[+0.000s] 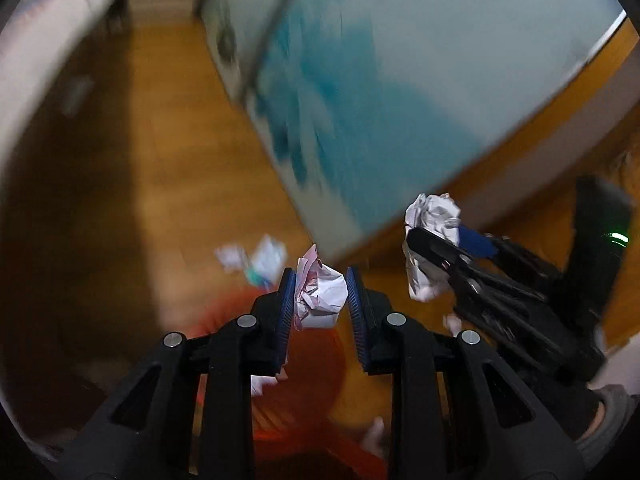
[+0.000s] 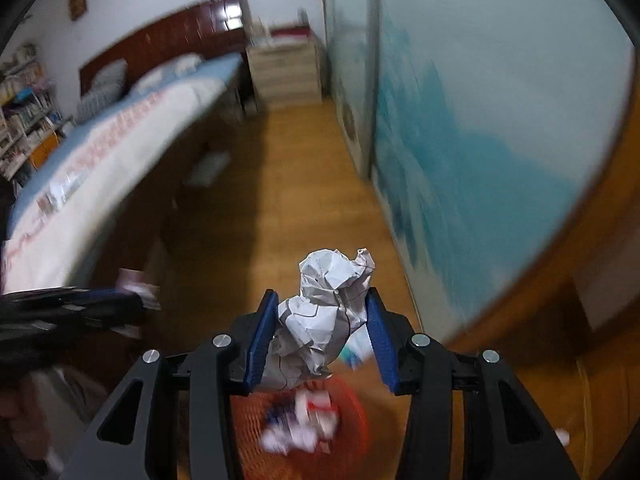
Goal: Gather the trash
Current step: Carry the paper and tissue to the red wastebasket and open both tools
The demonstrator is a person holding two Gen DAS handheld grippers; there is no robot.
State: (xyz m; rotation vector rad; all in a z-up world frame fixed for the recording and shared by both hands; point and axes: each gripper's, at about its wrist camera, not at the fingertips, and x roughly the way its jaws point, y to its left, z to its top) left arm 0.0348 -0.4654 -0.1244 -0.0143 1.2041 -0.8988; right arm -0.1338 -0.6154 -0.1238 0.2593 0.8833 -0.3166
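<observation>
My left gripper [image 1: 320, 300] is shut on a small crumpled ball of white and pink paper [image 1: 320, 298]. Below it, blurred, stands an orange mesh trash basket [image 1: 308, 368]. The right gripper [image 1: 434, 240] shows at the right of the left wrist view, holding its own paper wad [image 1: 430, 216]. In the right wrist view my right gripper [image 2: 320, 320] is shut on a larger crumpled white paper wad [image 2: 324, 312], above the orange basket [image 2: 356, 420] that has several paper scraps in it. The left gripper [image 2: 132, 304] enters from the left edge there.
Loose paper scraps [image 1: 256, 260] lie on the wooden floor [image 2: 288, 200] beyond the basket. A wardrobe with a blue-patterned door [image 2: 480, 140] runs along the right. A bed [image 2: 100, 140] fills the left, with a drawer chest [image 2: 284, 72] at the far end.
</observation>
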